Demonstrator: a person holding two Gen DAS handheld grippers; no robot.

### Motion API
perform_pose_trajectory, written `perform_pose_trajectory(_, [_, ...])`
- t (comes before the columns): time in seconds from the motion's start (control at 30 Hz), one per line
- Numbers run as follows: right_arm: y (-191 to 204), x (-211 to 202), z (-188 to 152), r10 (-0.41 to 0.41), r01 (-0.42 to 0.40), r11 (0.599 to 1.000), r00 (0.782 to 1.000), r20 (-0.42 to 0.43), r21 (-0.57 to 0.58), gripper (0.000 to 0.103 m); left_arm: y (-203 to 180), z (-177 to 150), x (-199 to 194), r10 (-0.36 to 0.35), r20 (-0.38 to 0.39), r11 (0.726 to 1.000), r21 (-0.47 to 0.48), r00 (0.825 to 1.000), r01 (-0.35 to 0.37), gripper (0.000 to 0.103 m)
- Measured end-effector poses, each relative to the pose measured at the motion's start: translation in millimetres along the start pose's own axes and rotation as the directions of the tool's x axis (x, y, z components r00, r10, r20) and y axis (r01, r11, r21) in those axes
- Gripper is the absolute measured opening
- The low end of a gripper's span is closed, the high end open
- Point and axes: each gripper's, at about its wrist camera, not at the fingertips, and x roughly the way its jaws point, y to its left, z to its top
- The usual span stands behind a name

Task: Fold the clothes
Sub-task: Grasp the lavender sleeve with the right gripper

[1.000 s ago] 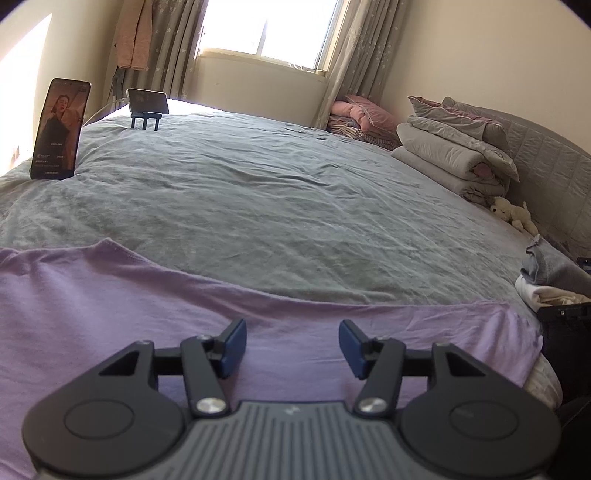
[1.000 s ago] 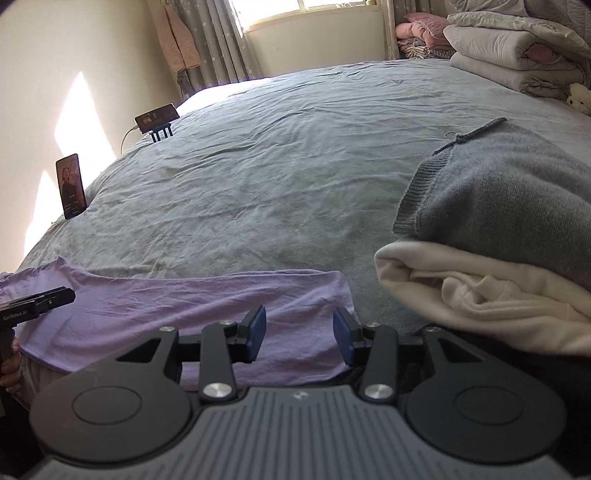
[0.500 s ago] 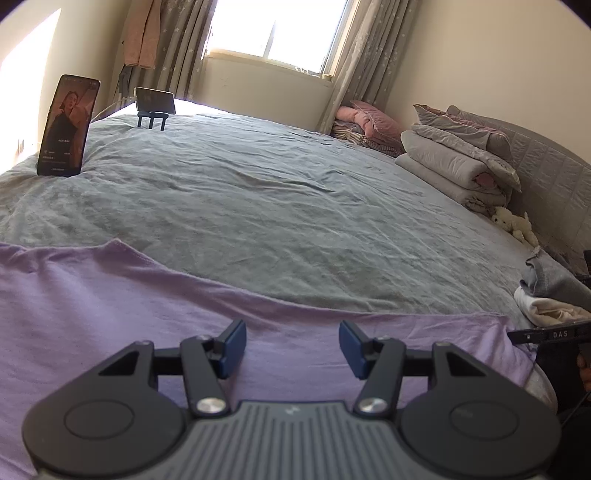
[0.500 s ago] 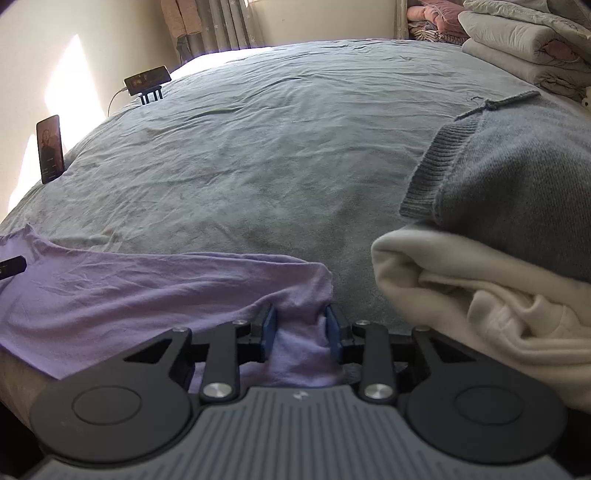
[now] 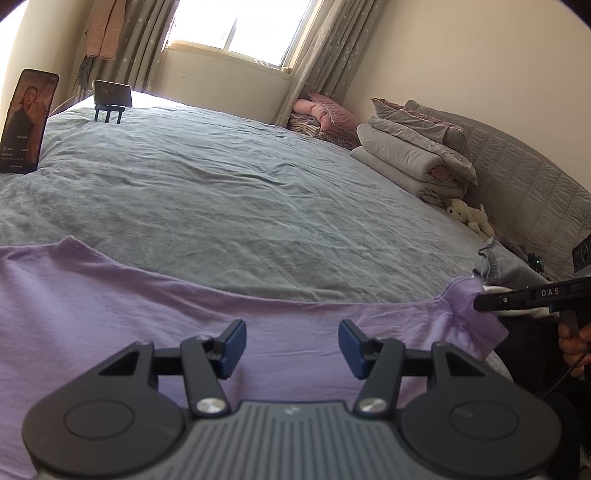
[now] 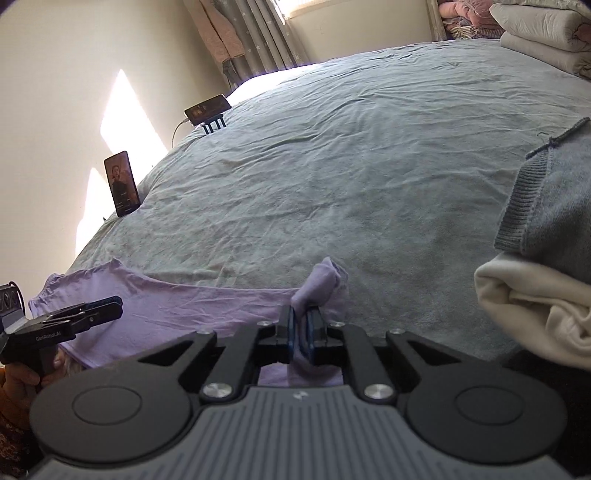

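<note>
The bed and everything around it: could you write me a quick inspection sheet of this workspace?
Surface: bed under a wrinkled grey cover.
Job's things: purple garment spread along the near edge; folded grey sweater on a cream garment.
Clutter: two phones propped up; plush toy; stacked bedding.
Grippers: left gripper open above the purple garment; right gripper shut on its bunched corner.
Cables: white lead into the far phone.
Surroundings: window, curtains, padded headboard.
</note>
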Motion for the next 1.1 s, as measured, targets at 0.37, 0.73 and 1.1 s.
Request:
perform_pose_trajectory(0.37, [59,53,5,0.225,-0.225,0.974,0.973,-0.048,0.018,0.010,16,3,-2,-0.100,0.012,0.983,-0.153,0.995,0.100,0.056])
perform_pose_trajectory(0.73, [66,84,0,0.309,-0.301,0.948,0.949,-0.066,0.106,0.010,25,5,2,-0.116,0.011,0.969,-0.217,0.993,0.115,0.056])
perform_pose_trajectory(1.1, [65,77,-3,0.335,-0.328,0.938,0.941,-0.051,0.115,0.032,27,5,18,-0.170,-0.041,0.949,-0.275,0.985,0.153,0.055])
